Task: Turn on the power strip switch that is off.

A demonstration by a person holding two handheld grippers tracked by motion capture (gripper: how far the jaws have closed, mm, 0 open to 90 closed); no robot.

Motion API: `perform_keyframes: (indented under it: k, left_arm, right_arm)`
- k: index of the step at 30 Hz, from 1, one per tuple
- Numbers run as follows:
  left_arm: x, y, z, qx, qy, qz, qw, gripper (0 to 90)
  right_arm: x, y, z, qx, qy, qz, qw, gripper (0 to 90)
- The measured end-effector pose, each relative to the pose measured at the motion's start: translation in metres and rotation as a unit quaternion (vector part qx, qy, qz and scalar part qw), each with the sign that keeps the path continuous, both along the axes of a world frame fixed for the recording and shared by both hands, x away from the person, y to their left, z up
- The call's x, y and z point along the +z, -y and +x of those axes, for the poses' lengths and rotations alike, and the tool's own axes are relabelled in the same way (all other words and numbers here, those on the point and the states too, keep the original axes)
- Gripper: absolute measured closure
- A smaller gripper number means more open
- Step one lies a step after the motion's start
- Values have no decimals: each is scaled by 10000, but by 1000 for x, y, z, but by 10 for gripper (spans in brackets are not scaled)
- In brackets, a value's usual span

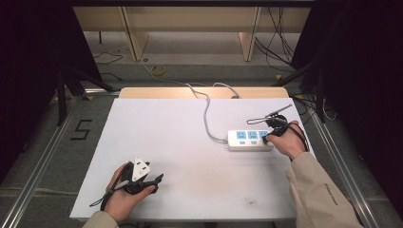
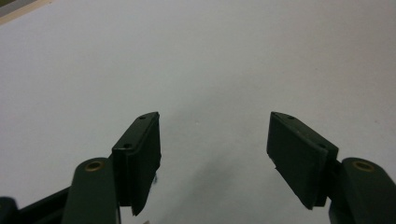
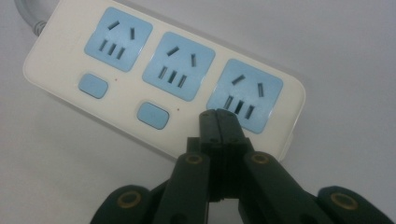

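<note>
A white power strip [image 1: 250,141] with three blue sockets lies on the white table [image 1: 190,142] at the right; its grey cord runs toward the far edge. In the right gripper view the power strip [image 3: 116,70] shows two blue switch buttons, and my right gripper [image 3: 218,117] is shut with its tips on the strip just below the third socket, where that socket's button sits hidden. From above, the right gripper [image 1: 269,138] sits at the strip's right end. My left gripper [image 1: 154,180] rests near the front left edge, and in its own view the left gripper [image 2: 215,140] is open over bare table.
The strip's grey cord [image 1: 207,116] curves across the table's far middle and off the back edge. Black cables trail from both grippers. Metal floor rails [image 1: 47,147] flank the table, and wooden shelf legs [image 1: 133,38] stand behind it.
</note>
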State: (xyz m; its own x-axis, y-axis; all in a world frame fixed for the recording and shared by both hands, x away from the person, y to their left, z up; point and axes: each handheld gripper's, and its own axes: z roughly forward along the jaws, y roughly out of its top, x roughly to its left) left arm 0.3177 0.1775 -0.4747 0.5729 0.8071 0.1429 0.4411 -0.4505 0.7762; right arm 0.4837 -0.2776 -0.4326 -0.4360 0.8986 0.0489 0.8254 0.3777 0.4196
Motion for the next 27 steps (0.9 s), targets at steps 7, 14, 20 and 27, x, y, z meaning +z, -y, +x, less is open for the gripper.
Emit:
perform_keyframes:
  k: [7,14,20,27]
  left_arm:
    - [0,0,0,-1,1,-1,10000,348]
    - [0,0,0,-6,-1,4,10000,348]
    - [0,0,0,-9,-1,15,10000,348]
    - [0,0,0,-3,5,4,10000,348]
  right_arm:
    - [0,0,1,-38,-39,24,10000,900]
    - [0,0,1,-43,-44,5,10000,900]
    - [0,-1,0,-35,-23,-26,10000,900]
    - [0,-2,-1,-49,-5,-59,10000,900]
